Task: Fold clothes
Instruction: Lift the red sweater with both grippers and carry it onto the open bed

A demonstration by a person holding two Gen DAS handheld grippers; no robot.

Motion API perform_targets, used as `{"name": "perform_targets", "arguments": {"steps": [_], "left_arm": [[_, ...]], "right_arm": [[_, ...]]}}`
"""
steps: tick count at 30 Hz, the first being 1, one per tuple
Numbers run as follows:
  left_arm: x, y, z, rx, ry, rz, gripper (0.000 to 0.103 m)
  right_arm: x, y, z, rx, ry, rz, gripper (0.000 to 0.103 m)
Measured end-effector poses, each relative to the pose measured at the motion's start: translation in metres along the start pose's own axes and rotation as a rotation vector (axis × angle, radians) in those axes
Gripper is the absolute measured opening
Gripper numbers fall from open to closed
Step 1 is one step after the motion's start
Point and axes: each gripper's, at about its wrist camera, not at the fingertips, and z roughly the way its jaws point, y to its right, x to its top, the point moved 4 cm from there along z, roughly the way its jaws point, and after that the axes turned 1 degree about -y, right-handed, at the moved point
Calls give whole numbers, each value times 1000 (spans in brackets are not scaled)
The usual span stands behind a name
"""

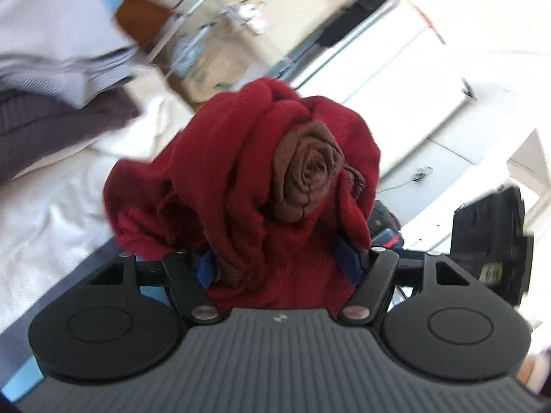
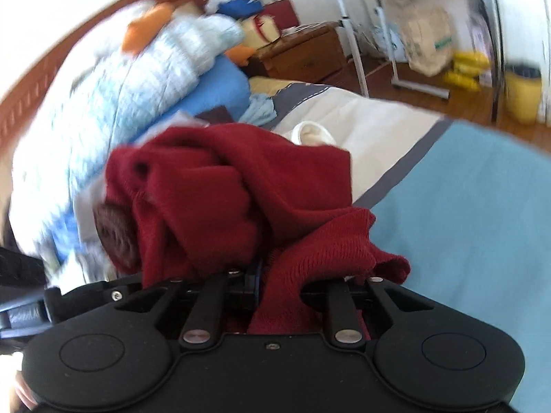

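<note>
In the left wrist view, the left gripper [image 1: 280,258] holds a bunched dark-red knitted garment [image 1: 241,179] with a brown rolled fabric rosette [image 1: 308,175], lifted above the white bed sheet [image 1: 51,213]. In the right wrist view, the right gripper [image 2: 303,275] pinches a fold narrowly (fingers hidden). The step looks like lifting; next, spreading it flat on the bed.

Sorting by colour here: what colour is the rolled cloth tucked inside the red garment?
Brown roll, clearest in the left wrist view.
</note>
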Motion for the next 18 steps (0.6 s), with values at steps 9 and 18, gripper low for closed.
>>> {"name": "perform_targets", "arguments": {"steps": [9,18], "left_arm": [[-14,64,-48,-308,-40,99,67],[-80,107,-14,-471,-260,89,68]], "right_arm": [[-15,-18,-101,-51,-209,-54,21],[-82,-27,-193,-291,-262,-155,19]]}}
